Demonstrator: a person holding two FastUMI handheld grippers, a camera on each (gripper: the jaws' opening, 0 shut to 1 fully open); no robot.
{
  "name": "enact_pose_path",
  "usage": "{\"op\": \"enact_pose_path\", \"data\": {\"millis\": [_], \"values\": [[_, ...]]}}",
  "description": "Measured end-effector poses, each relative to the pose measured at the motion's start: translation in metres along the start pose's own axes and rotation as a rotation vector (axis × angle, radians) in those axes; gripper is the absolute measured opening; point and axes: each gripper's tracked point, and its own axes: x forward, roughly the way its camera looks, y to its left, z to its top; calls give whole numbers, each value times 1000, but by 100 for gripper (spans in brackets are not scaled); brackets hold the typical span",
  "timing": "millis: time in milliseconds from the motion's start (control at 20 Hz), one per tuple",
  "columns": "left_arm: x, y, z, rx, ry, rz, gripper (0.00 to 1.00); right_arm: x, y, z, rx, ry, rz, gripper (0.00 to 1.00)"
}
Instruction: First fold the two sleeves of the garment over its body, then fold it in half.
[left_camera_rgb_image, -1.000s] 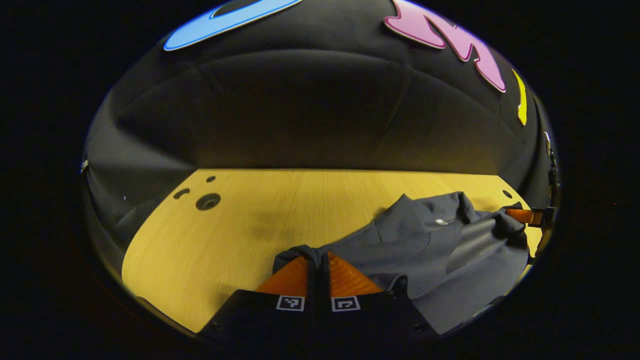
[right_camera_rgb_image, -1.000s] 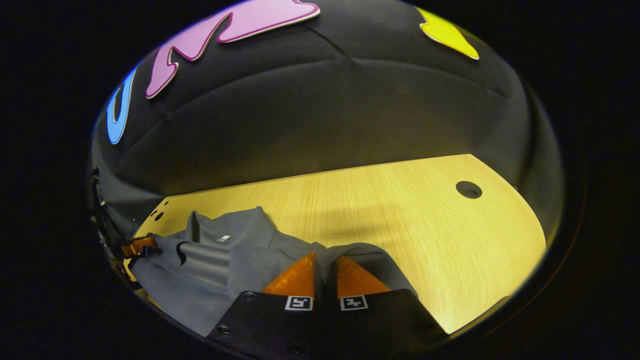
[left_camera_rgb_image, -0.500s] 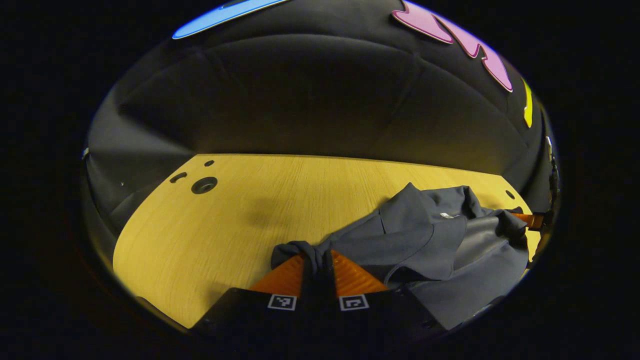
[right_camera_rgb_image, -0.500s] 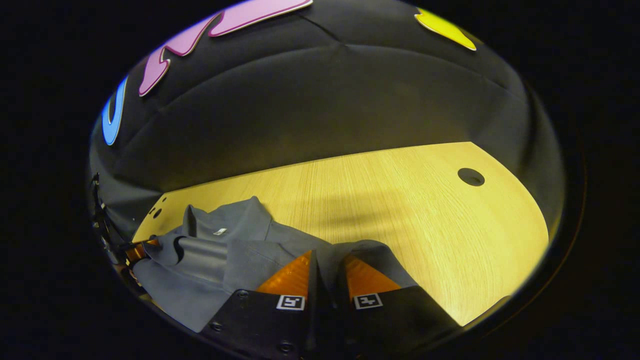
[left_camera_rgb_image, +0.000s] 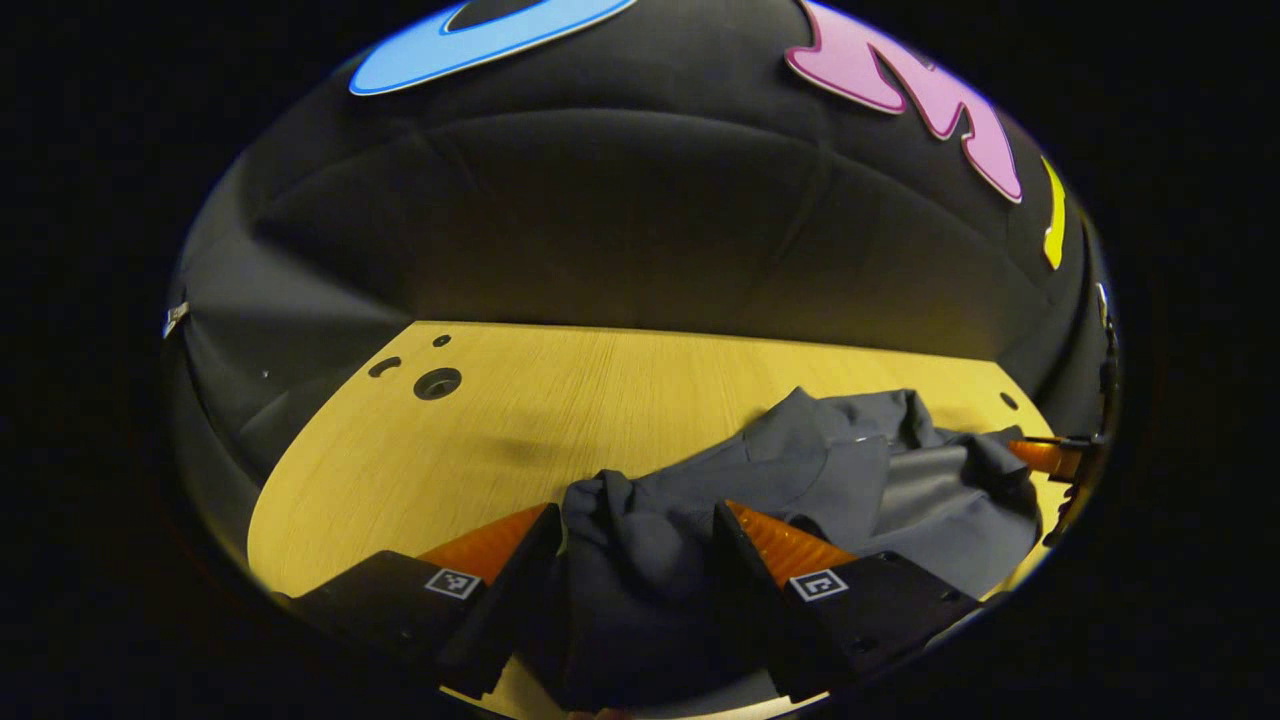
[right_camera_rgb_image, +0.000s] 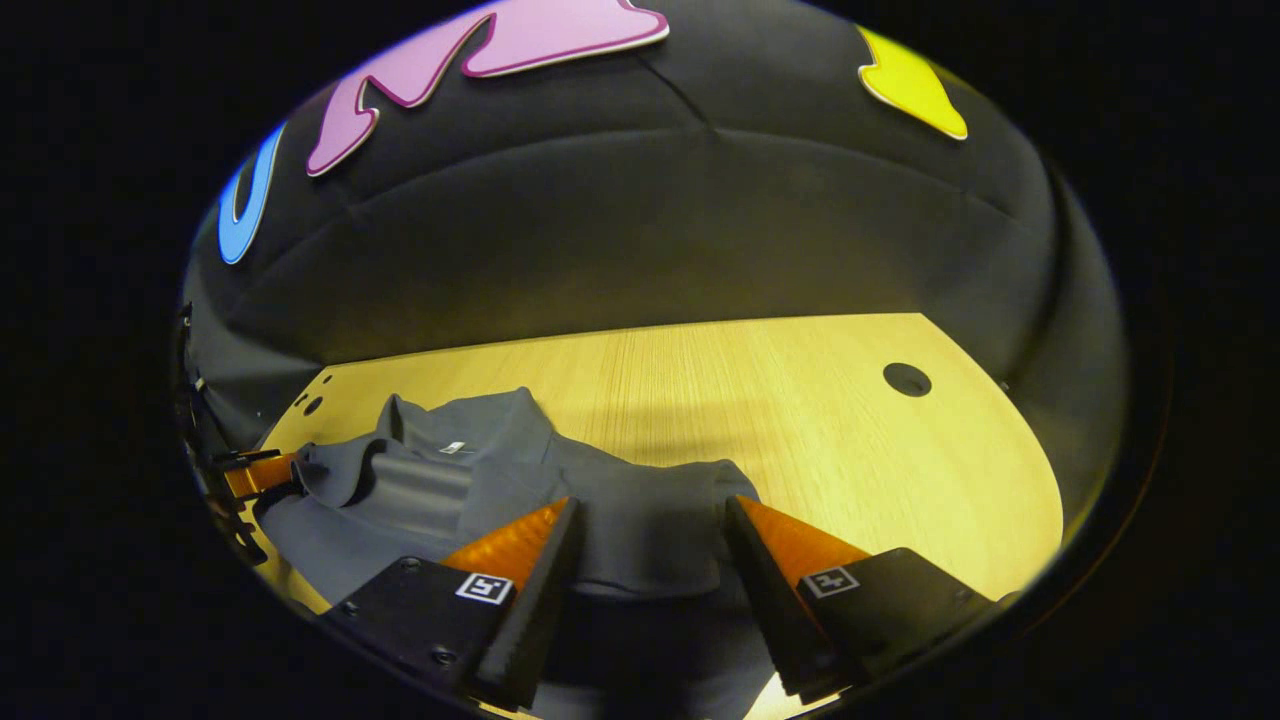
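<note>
Grey garment lies rumpled near the tabletop front edge, collar up, bunched cloth between fingers. Left gripper and right gripper both spread wide, released.

The garment is dark grey, the table is yellow wood, and the gripper fingers are orange.

Nothing I can actually read here: my fingers just carry square black-and-white marker tags (patterns, not words), and the garment's tiny white neck label is too small.
</note>
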Motion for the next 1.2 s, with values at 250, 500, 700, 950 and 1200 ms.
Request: {"op": "enact_pose_path", "data": {"millis": [250, 500, 700, 950, 1200], "values": [[-49, -8, 26, 40, -82, -23, 96, -49, 8, 25, 13, -64, 12, 93], [-115, -19, 45, 27, -155, -57, 96, -126, 11, 54, -36, -158, 19, 93], [-172, -31, 48, 57, -201, -100, 96, -183, 23, 56, -54, -180, 46, 92], [-232, -41, 42, 95, -223, -146, 96, -233, 34, 56, -62, -200, 74, 92], [-279, -42, 25, 109, -224, -159, 96, -273, 48, 48, -70, -227, 88, 93]]}}
